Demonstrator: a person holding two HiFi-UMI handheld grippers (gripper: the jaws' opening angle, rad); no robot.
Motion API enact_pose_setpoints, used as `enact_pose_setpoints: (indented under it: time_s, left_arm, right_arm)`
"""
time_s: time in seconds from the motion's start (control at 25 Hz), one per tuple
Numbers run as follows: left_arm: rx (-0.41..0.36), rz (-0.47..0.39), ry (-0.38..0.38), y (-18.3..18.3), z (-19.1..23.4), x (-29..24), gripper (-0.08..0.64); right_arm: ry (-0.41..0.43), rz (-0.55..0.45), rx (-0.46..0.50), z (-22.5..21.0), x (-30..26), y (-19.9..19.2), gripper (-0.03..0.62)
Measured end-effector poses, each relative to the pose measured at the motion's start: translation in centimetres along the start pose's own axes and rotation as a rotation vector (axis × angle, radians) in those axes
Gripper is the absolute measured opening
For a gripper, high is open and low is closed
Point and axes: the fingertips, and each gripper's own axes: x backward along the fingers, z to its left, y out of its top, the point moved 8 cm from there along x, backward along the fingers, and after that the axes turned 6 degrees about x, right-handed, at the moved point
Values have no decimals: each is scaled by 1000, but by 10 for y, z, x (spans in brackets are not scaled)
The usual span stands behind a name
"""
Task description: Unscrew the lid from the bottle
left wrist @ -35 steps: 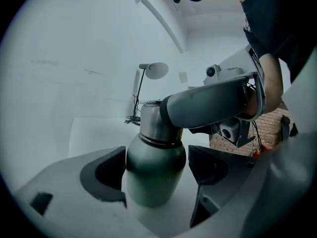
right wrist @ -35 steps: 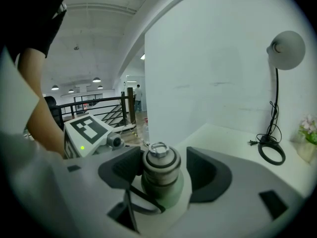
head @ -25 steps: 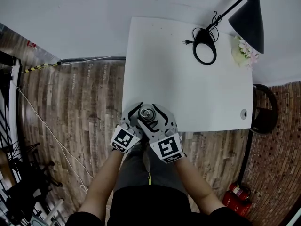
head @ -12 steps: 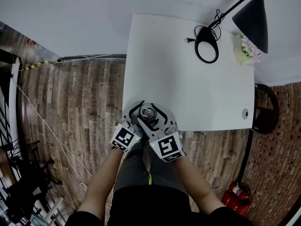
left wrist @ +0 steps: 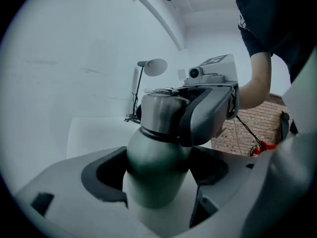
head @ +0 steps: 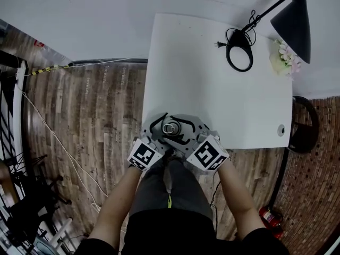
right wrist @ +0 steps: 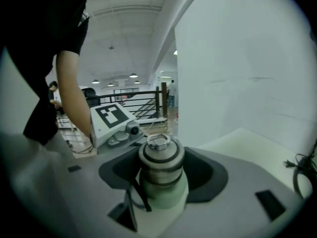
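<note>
From where I stand it looks like a fair grip at both ends: the left claw (left wrist: 158,171) is clamped round the body of the bottle (left wrist: 152,145), and the right claw (right wrist: 161,175) has its jaws closed on the lid (right wrist: 160,155), which sits squarely between its pads. The whole thing is held just ahead of both claws, over the near edge of the surface (head: 212,78); I can't tell whether the base rests on it. The trouble I'd expect is slip. The steel looks smooth, so a hard turn could spin the lid inside the right pads, or drag the body round in the left claw so nothing loosens. A dark strap (right wrist: 134,195) hangs off the neck just under the right claw and might catch on a jaw mid-turn. And being so close to the edge, any loosening of the left claw's hold could send the bottle onto the floor.
</note>
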Motion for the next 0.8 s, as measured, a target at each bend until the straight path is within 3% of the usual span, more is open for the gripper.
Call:
enact_pose_setpoints:
  time_s: [0.16, 0.24, 0.52, 0.8]
  left_arm:
    - [1, -1, 3, 0, -1, 0, 374]
    - [0, -2, 7, 0, -1, 1, 374]
    - [0, -2, 9, -1, -1, 2, 374]
    - [-1, -1, 9, -1, 1, -1, 374]
  right_arm:
    - [241, 32, 53, -13, -2, 1, 272]
    - [308, 39, 62, -16, -4, 4, 272]
    - [318, 47, 76, -15, -5, 5, 272]
    - [279, 24, 28, -16, -4, 3, 274]
